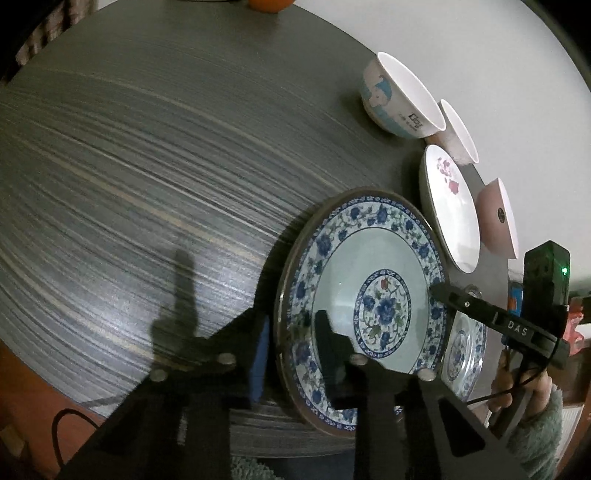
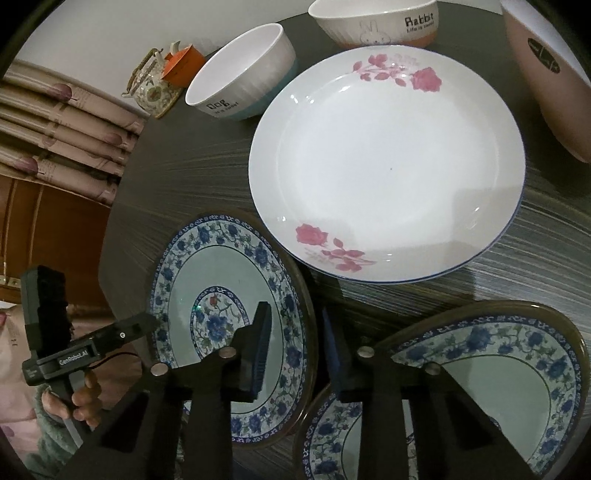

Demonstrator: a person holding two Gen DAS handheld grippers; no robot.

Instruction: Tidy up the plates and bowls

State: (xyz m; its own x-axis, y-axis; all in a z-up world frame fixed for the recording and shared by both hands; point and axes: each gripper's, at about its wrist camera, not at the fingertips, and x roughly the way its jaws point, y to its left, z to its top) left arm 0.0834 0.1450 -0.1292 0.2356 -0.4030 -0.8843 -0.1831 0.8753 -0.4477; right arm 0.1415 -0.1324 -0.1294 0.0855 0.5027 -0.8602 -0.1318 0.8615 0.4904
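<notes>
In the left wrist view my left gripper (image 1: pixel 291 328) straddles the left rim of a blue floral plate (image 1: pixel 384 273), one finger under the rim, one inside; the plate tilts up off the table. The right gripper's body (image 1: pixel 517 325) shows at that plate's right edge. In the right wrist view my right gripper (image 2: pixel 295 332) has its fingers on either side of the same plate's (image 2: pixel 207 273) right rim. Two more blue floral plates (image 2: pixel 498 350) (image 2: pixel 328 435) lie stacked below it. The left gripper (image 2: pixel 147 321) touches the plate's left rim.
A white plate with pink roses (image 2: pixel 388 158) lies behind. Bowls stand at the back: a "Dog" bowl (image 2: pixel 243 74), a "Rabbit" bowl (image 2: pixel 376 22) and a pink bowl (image 2: pixel 546 74). A teapot (image 2: pixel 151 85) and orange box (image 2: pixel 181 66) sit at the table's far edge.
</notes>
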